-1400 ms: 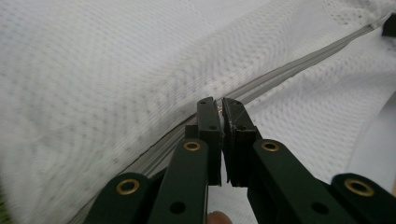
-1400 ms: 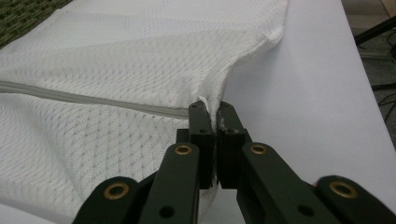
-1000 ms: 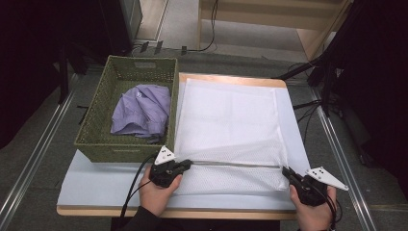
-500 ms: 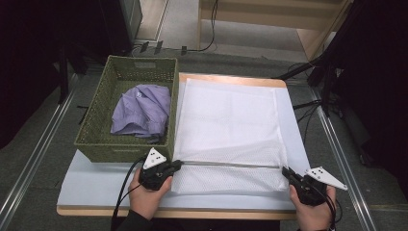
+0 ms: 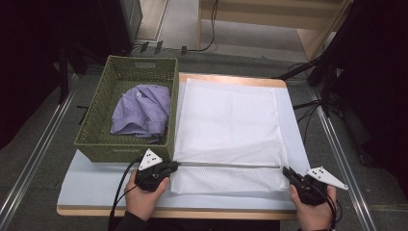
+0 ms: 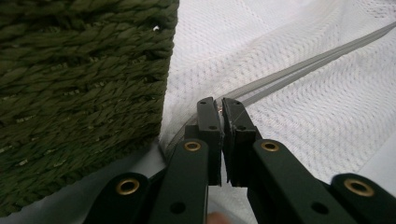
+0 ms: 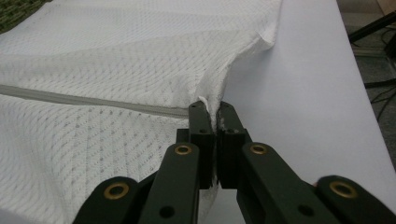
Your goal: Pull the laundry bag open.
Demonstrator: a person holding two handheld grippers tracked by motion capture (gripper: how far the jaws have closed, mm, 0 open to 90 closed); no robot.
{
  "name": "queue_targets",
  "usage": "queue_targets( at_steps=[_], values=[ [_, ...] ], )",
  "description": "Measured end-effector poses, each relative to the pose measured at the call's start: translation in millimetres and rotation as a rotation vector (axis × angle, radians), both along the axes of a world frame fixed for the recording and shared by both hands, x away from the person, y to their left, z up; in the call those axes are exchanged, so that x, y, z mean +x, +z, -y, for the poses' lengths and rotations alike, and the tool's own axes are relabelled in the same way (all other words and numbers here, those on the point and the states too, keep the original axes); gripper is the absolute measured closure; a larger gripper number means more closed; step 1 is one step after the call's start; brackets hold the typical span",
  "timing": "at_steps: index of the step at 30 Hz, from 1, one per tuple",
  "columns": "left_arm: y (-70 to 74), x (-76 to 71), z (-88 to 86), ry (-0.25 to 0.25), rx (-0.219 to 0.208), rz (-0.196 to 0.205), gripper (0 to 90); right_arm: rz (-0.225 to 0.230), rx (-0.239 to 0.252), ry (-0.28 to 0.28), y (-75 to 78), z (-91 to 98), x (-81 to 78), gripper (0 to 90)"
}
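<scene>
your left gripper [image 6: 219,109] is clamped on the left end of the grey zipper [image 5: 226,165], right where the metal pull seems to sit, with the jaws pressed together just beside the near right corner of the green woven basket [image 5: 96,139]. your right gripper [image 7: 212,114] is pinched tight on the right end of the white mesh laundry bag [image 5: 228,120], at the fabric where the zipper stops. between the two, the zipper runs taut and straight across the near part of the bag, which lies flat on the pale blue table cover [image 5: 96,180].

so the grip stage looks done: both ends are held and the bag is stretched. i judge the zipper has not been drawn along its track yet, since its two sides look joined along the whole visible length. the crumpled lilac shirt [image 5: 142,113] lies in the basket to the left, well apart from the bag. if the aim is to load it, opening the bag and moving the shirt are both left to do.
</scene>
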State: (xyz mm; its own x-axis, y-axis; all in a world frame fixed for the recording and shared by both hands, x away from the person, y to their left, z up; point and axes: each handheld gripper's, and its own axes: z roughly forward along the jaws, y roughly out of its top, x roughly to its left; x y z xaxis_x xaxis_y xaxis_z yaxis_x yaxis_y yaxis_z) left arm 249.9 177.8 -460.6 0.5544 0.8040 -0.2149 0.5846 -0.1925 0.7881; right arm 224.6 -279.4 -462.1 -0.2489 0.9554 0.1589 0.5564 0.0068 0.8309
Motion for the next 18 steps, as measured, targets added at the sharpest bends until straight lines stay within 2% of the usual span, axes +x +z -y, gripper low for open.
queue_targets(
  at_steps=[7, 11, 13, 18],
  values=[
    [0.1, 0.0, -6.5, 0.021, 0.003, 0.000, 88.1, -0.001, -0.005, -0.006, -1.3, 2.5, 0.4, 88.9],
    [0.1, 0.7, -13.9, 0.036, -0.024, -0.012, 88.2, -0.005, 0.000, -0.022, -2.1, 7.0, 0.5, 88.8],
    [0.2, -0.6, -13.3, 0.036, -0.009, -0.010, 88.2, -0.007, 0.002, -0.021, -2.9, 7.9, 0.3, 88.9],
    [-0.5, -1.1, -13.4, 0.037, -0.008, -0.011, 88.2, -0.006, 0.003, -0.026, -2.1, 7.9, 0.6, 88.9]
  ],
)
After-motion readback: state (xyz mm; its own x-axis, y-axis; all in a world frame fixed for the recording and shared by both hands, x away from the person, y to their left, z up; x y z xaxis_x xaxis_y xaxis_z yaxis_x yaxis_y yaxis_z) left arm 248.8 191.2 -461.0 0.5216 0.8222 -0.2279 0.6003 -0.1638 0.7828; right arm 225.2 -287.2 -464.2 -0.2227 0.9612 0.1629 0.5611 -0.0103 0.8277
